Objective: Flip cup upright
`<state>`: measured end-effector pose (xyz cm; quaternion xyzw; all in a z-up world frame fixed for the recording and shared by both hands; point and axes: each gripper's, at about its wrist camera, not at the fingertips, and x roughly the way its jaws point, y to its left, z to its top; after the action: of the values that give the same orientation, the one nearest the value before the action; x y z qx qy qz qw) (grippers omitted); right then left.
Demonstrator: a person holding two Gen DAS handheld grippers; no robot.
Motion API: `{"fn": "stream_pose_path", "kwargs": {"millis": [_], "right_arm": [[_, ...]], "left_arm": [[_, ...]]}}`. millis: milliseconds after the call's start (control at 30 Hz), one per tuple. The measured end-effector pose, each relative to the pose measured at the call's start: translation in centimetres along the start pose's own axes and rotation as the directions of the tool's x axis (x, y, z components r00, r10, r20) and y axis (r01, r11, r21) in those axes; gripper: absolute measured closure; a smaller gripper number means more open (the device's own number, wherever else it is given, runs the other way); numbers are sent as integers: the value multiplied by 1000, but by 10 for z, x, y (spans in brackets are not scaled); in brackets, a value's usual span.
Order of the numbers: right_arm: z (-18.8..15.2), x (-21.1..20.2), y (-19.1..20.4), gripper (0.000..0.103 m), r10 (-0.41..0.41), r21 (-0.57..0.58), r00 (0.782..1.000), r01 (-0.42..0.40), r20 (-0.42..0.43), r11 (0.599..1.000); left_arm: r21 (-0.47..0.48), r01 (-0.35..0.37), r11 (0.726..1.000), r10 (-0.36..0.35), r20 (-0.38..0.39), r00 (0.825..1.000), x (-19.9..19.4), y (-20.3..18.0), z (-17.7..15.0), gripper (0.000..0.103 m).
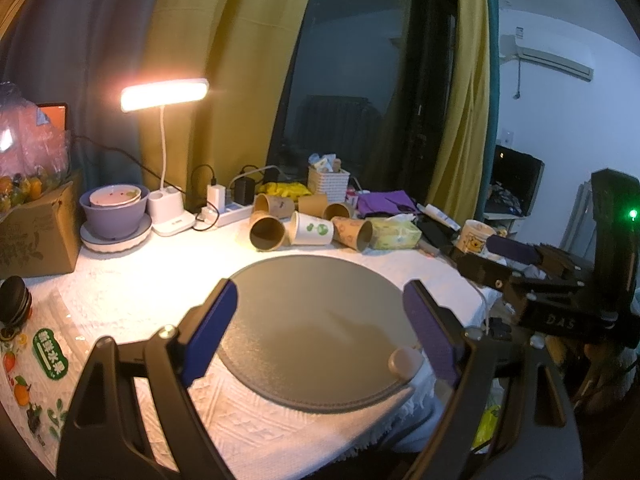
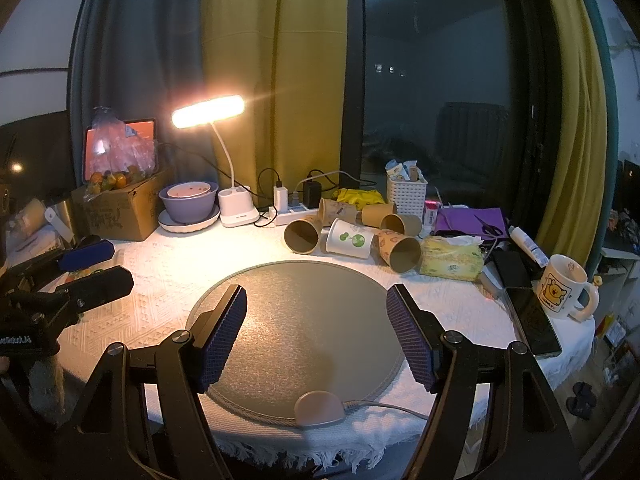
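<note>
Several paper cups lie on their sides in a heap at the back of the table. One is white with green prints (image 1: 311, 229) (image 2: 349, 239); the others are brown, such as one on the left of the heap (image 1: 267, 233) (image 2: 302, 235) and one on the right (image 1: 353, 233) (image 2: 400, 251). My left gripper (image 1: 320, 324) is open and empty above the round grey mat (image 1: 320, 292). My right gripper (image 2: 316, 332) is open and empty above the same mat (image 2: 304, 292). Both are well short of the cups.
A lit desk lamp (image 2: 208, 112), a purple bowl on a plate (image 2: 188, 200), a power strip (image 2: 296, 212), a cardboard box (image 2: 120, 208), a white basket (image 2: 406, 190), a tissue pack (image 2: 452, 260), a bear mug (image 2: 564, 286) and a phone (image 2: 532, 320) surround the mat.
</note>
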<state>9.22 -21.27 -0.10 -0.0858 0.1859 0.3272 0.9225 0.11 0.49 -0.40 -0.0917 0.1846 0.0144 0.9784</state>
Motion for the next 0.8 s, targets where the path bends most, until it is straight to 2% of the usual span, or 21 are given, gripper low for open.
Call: {"fn": "stream_pose_path", "kwargs": {"millis": [800], "right_arm": [[0, 0, 0, 28, 1, 1, 1000, -1, -1, 1000]], "left_arm": [[-5, -3, 1000, 3, -1, 1000, 1, 3, 1, 17]]}}
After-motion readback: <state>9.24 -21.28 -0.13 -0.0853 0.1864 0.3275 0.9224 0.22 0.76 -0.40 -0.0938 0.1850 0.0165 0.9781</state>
